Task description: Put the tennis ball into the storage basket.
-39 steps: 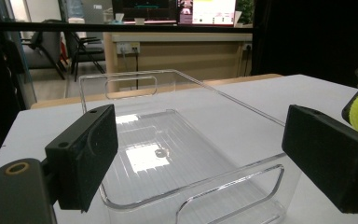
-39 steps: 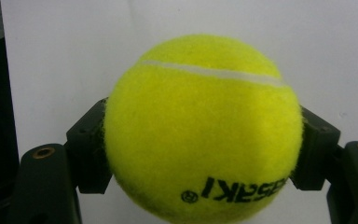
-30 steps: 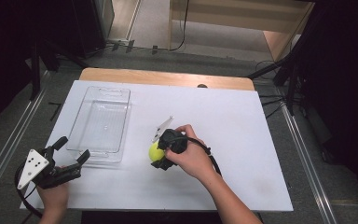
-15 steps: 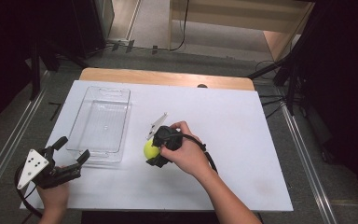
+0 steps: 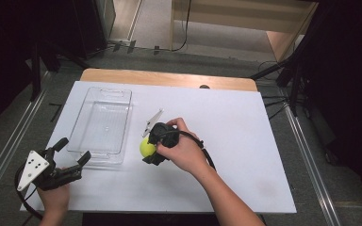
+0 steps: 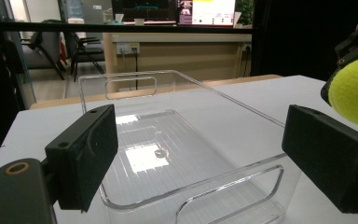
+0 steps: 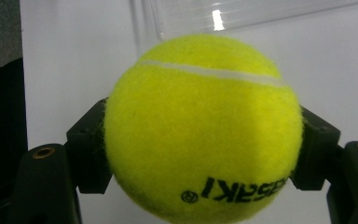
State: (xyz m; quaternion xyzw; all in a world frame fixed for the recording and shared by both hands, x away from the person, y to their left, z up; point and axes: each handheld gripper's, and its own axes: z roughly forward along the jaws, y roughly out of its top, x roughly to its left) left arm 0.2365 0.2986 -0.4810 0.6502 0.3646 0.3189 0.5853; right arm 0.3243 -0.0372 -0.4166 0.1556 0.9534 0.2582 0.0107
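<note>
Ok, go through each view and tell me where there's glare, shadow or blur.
High view: even light on the white table, dark surroundings, faint glints on the clear tray. Left gripper view: bright window reflections on the tray floor; the near black pads are soft, and so is the tennis ball at the edge. Right gripper view: the ball is sharp, shaded underneath, with a glare streak on the tray rim behind it.

Right claw (image 5: 147, 149) clamped shut, wrist bent inward — left claw (image 5: 70, 151) spread wide, held low.
</note>
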